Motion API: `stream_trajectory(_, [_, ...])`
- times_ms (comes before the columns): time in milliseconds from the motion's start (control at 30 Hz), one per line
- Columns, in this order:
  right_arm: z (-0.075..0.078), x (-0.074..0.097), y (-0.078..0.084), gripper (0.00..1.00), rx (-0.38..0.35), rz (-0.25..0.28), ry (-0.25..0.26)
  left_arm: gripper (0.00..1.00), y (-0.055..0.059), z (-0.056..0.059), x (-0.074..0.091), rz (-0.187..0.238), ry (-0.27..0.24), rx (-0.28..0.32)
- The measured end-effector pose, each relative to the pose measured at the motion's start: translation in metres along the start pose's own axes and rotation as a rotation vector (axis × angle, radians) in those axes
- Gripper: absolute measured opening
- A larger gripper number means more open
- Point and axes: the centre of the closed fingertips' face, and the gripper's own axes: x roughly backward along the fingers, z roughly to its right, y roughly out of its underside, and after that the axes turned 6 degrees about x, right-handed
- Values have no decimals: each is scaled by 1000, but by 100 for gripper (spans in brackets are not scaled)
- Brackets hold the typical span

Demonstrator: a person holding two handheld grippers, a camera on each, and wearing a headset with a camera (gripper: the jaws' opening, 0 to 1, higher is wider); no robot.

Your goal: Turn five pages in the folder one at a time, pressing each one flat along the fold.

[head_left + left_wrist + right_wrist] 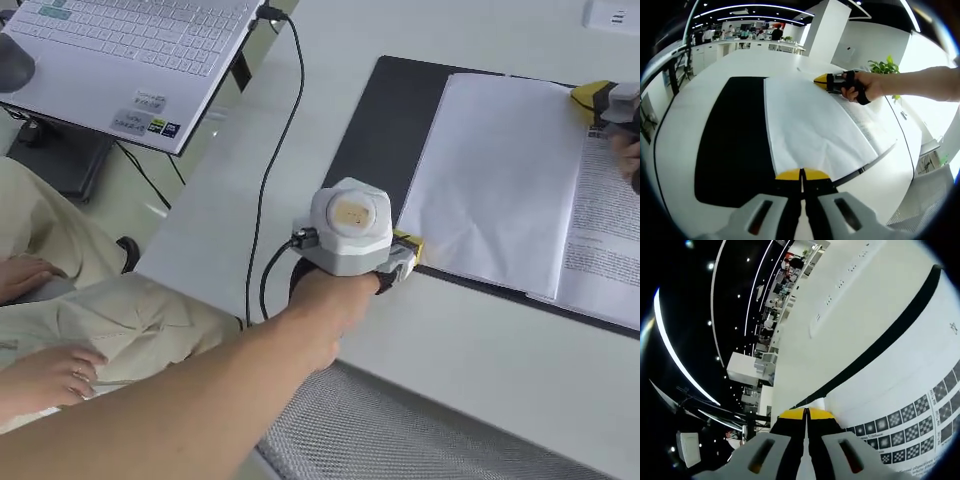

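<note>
A black folder (pixel 380 130) lies open on the white table. A blank white page (pixel 490 180) lies turned over its left half, and a printed page (pixel 605 230) is on the right. My left gripper (pixel 410 246) is shut, its yellow tips at the near edge of the blank page (pixel 810 125). In its own view the left gripper (pixel 801 175) has its jaws pressed together with nothing visible between them. My right gripper (pixel 592 98) is at the far end of the fold. It is shut (pixel 806 415), with its tips low over the printed page (pixel 910 405).
A white laptop (pixel 130 50) stands at the far left, and its black cable (pixel 275 160) runs down the table toward my left hand. A seated person's hand (pixel 50 375) rests on their lap at the left. A mesh chair seat (pixel 400 430) lies below the table's near edge.
</note>
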Motion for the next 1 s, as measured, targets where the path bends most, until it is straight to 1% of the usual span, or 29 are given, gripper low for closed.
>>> stream_trajectory(200, [1, -2, -5, 0, -12, 8, -1, 0, 0, 2, 3, -1, -2, -3])
stream_trajectory(267, [3, 0, -3, 0, -9, -2, 6, 0, 0, 4, 5, -2, -2, -2])
stream_trajectory(333, [4, 4, 3, 0, -8, -25, -1, 0, -1, 4, 5, -2, -2, -3])
stream_trajectory(433, [4, 11, 11, 0, -12, -45, -13, 0, -1, 5, 7, -4, -2, -2])
stream_trajectory(500, [2, 18, 20, 0, -16, -60, -23, 0, -1, 6, 8, -5, -3, -3])
stream_trajectory(567, [3, 22, 24, 0, -23, -69, -30, 0, -1, 7, 10, -6, -2, -6])
stream_trajectory(733, [3, 33, 39, 0, -32, -108, -49, 0, -1, 5, 7, -8, -5, -11])
stream_trajectory(967, [5, 50, 54, 0, -39, -131, -67, 0, -1, 4, 6, -6, -2, -15])
stream_trajectory(1000, [2, 55, 60, 0, -35, -140, -72, 0, -1, 4, 6, -5, -3, -13])
